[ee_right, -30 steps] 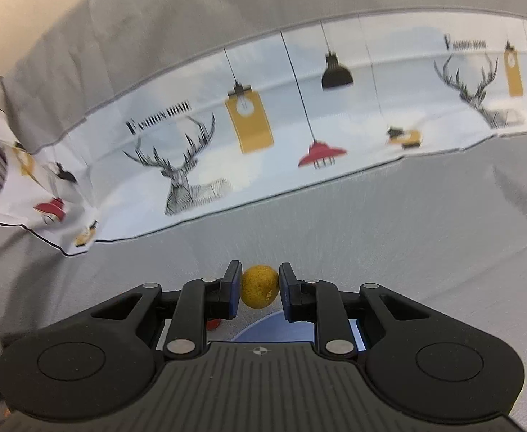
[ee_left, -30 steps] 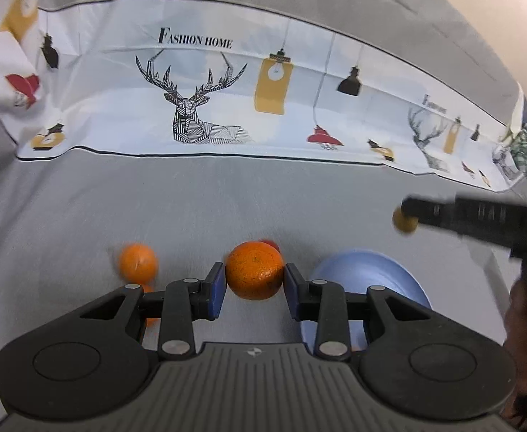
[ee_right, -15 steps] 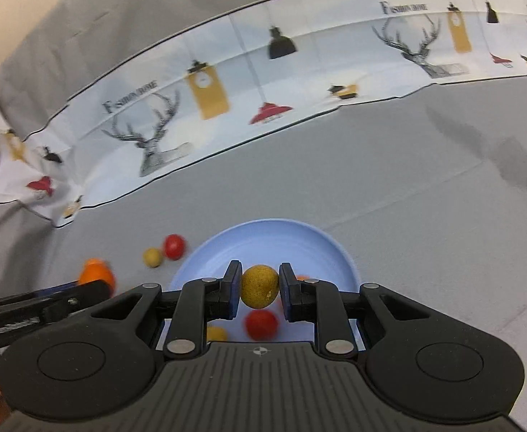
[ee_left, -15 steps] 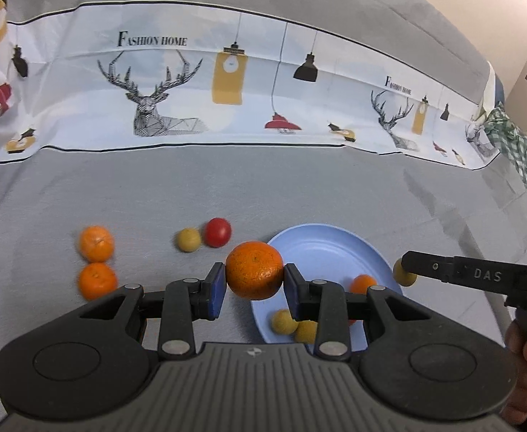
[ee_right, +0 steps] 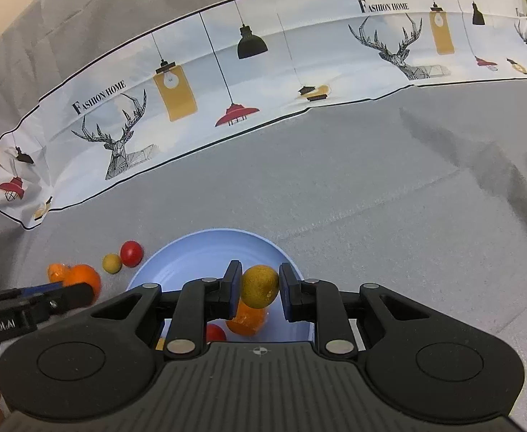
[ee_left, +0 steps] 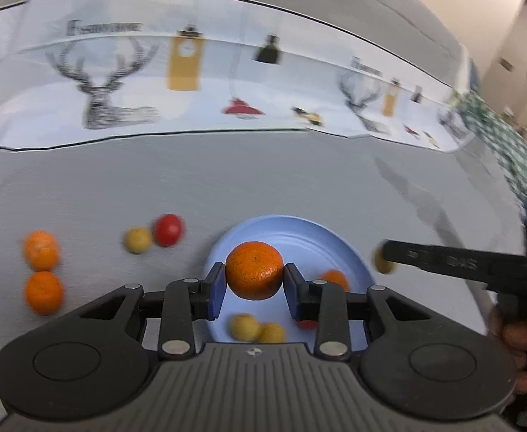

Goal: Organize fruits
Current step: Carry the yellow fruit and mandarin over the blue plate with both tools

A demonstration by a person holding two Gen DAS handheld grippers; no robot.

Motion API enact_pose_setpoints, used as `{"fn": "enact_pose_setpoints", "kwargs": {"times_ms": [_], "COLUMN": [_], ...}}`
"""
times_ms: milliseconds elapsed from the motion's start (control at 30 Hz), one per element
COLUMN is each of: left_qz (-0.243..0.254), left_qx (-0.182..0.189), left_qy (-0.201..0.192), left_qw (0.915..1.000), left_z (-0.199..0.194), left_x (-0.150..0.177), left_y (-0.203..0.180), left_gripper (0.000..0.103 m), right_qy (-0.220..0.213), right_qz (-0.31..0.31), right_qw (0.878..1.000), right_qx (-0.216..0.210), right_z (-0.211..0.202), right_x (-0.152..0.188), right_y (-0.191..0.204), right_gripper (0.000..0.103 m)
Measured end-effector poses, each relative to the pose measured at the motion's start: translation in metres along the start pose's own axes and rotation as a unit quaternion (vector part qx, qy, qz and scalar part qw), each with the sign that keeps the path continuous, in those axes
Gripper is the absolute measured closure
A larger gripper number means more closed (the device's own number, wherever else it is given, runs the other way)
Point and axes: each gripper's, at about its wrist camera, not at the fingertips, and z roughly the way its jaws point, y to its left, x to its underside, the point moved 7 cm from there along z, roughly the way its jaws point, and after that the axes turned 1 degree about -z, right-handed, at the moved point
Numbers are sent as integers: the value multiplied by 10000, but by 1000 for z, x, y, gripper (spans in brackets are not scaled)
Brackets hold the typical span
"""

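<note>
My left gripper (ee_left: 254, 280) is shut on an orange (ee_left: 254, 270) and holds it above the near left part of the blue plate (ee_left: 299, 230). My right gripper (ee_right: 260, 286) is shut on a small yellow fruit (ee_right: 260, 285) above the same plate (ee_right: 206, 248); it shows from the side in the left wrist view (ee_left: 386, 261). On the plate lie two yellow fruits (ee_left: 243, 325), an orange (ee_right: 247, 320) and a red fruit (ee_right: 215, 333).
On the grey cloth left of the plate lie two oranges (ee_left: 42, 271), a yellow fruit (ee_left: 137, 239) and a red fruit (ee_left: 169, 229). A white printed cloth band (ee_right: 227, 82) runs along the back. A green checked cloth (ee_left: 504, 144) lies far right.
Both grippers have moved in over the plate, each still holding its fruit. The plate sits closer and more centred in both views.
</note>
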Motion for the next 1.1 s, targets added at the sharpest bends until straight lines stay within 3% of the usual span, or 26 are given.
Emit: {"fn": "enact_pose_setpoints", "kwargs": {"times_ms": [200, 567, 1100], "left_qz": [414, 338, 462], "left_qx": [168, -72, -144], "left_qy": [106, 12, -56], "left_qw": [9989, 9994, 9988], "left_z": [10, 26, 33], "left_x": [12, 9, 8], "left_y": [-23, -20, -28], "left_gripper": [65, 65, 65], "right_qy": [282, 895, 1131], "right_qz": [-225, -654, -930], "right_qw": [9993, 9938, 9892], "right_qx": [-67, -58, -23], "right_z": [6, 22, 31], "right_x": [10, 37, 47], "right_y": [10, 23, 30], "right_gripper": [80, 80, 80]}}
